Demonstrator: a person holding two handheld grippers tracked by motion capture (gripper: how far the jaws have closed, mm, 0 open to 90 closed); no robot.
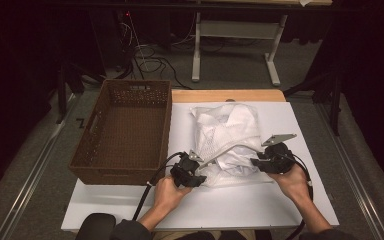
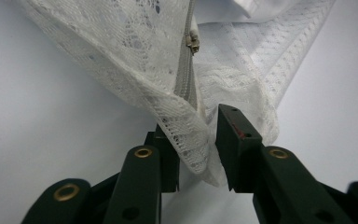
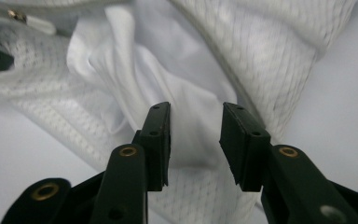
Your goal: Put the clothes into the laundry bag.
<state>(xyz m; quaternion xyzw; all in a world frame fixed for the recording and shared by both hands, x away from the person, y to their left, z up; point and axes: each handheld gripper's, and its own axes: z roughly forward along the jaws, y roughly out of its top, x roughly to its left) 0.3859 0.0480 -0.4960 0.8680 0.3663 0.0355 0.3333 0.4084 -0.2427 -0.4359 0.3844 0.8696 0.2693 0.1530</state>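
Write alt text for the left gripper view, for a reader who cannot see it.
The left gripper has its two black jaws on either side of a corner of a white mesh bag, right at the lower end of the bag's grey zipper. The zipper pull hangs higher up, and the bag lies on a white table.

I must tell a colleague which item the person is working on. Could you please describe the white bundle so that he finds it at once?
Start at the white table top with the empty brown basket at its left side. Just right of the basket lies a crumpled mesh bag with white cloth inside, between the two hand-held grippers. It is the only soft white heap there, and its netted fabric has a zipper.
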